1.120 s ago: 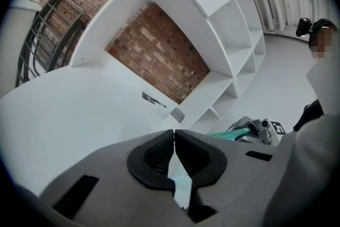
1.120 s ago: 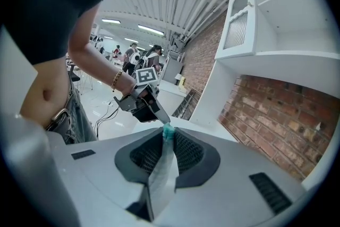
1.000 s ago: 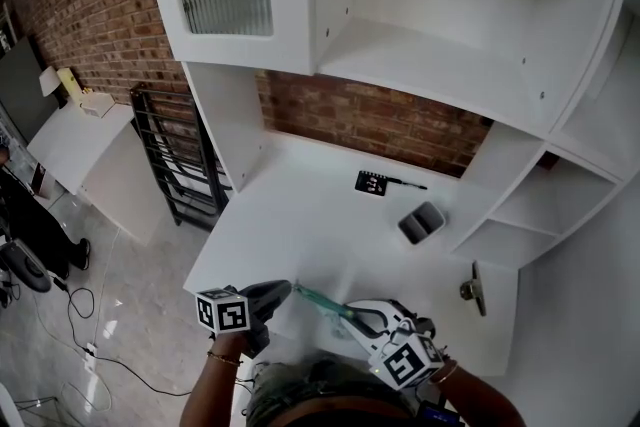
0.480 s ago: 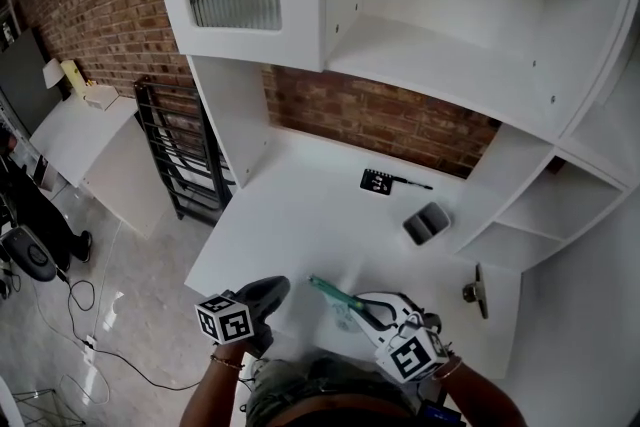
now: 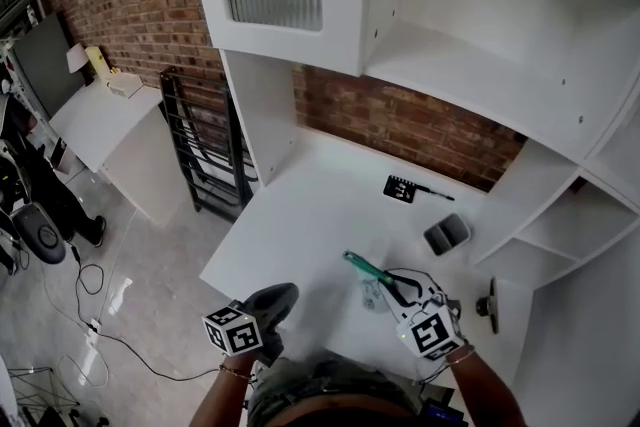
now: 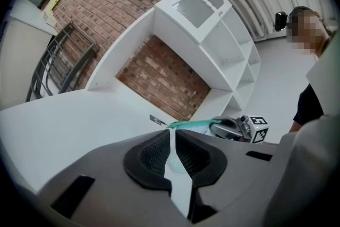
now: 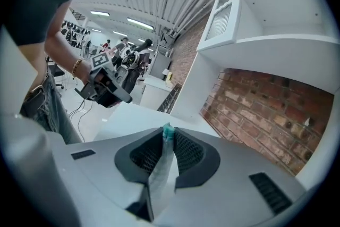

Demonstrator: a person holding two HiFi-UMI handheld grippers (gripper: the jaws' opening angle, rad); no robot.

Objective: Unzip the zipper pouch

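Observation:
The clear zipper pouch (image 5: 372,287) with its teal zipper strip (image 5: 366,268) hangs over the white desk (image 5: 300,225); my right gripper (image 5: 397,285) is shut on one end of it. In the right gripper view the pouch's film (image 7: 162,167) and teal edge (image 7: 168,132) sit pinched between the pads. My left gripper (image 5: 283,293) is shut with nothing in it, left of the pouch and clear of its free end. From the left gripper view, the teal zipper (image 6: 191,125) and right gripper (image 6: 234,128) lie ahead to the right.
A small grey tray (image 5: 447,234) and a black marker card with a pen (image 5: 400,189) lie toward the brick back wall. A metal fitting (image 5: 490,300) sits by the right shelves. White cabinet overhead; black rack (image 5: 200,145) left of the desk.
The right gripper has carried the pouch to the right and away from the left gripper, which earlier sat at the zipper's free end. A gap has opened between them.

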